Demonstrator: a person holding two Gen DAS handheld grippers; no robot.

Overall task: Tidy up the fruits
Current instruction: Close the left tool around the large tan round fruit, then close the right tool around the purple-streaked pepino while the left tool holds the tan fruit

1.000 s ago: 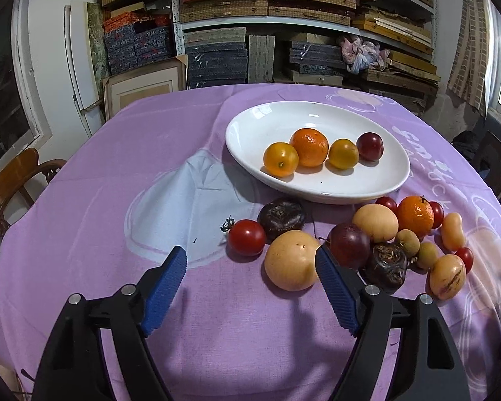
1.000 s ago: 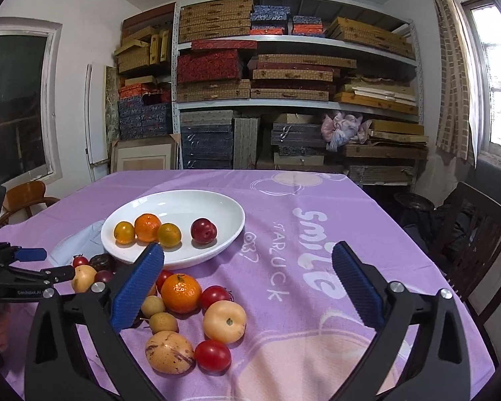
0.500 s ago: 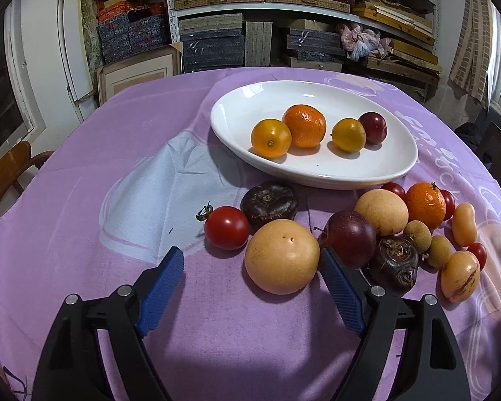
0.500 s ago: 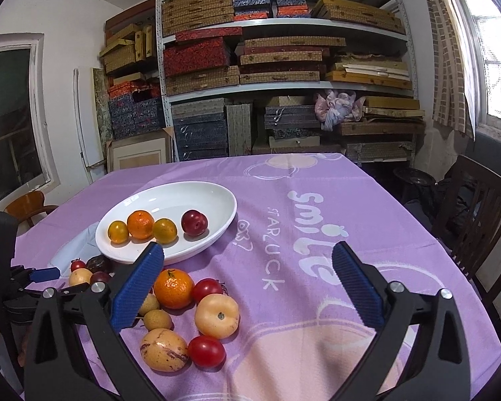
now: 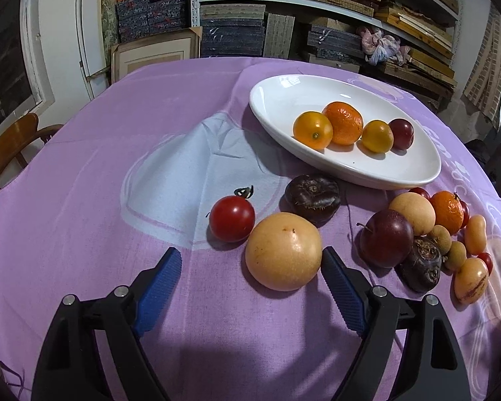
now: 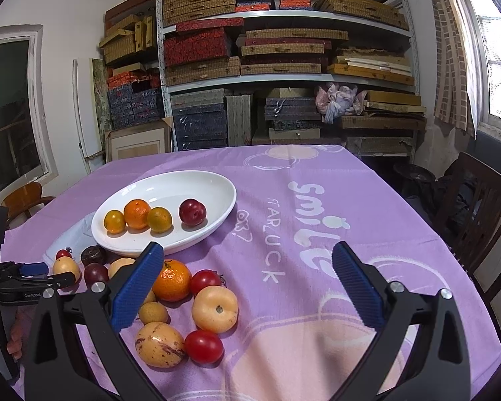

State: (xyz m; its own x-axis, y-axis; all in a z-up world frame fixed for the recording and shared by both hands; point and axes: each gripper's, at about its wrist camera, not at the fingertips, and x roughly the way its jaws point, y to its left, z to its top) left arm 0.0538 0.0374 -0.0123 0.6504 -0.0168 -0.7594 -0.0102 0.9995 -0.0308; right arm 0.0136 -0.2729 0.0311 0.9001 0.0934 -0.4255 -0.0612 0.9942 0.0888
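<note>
A white oval plate (image 5: 397, 167) (image 6: 213, 200) on the purple cloth holds a mandarin (image 5: 343, 127), two yellow-orange fruits and a dark red plum (image 5: 401, 133). Loose fruit lies in front of it. My left gripper (image 5: 250, 269) is open and low over the cloth; a large pale yellow fruit (image 5: 283, 251) lies between its fingertips, close to the right pad, untouched. A red tomato (image 5: 232, 219) and a dark brown fruit (image 5: 312, 197) lie just beyond. My right gripper (image 6: 247, 277) is open and empty, raised over the cloth right of the loose pile (image 6: 170, 280).
A dark plum (image 5: 385, 238), a mandarin (image 5: 447, 212) and several small fruits lie at the right of the left wrist view. Wooden chairs stand at the table's left (image 5: 11, 143) and right (image 6: 477, 214). Shelves of boxes (image 6: 284, 67) fill the back wall.
My left gripper has moved forward and down, so the pale yellow fruit now lies between its fingertips. My right gripper has shifted slightly; its view has risen a little.
</note>
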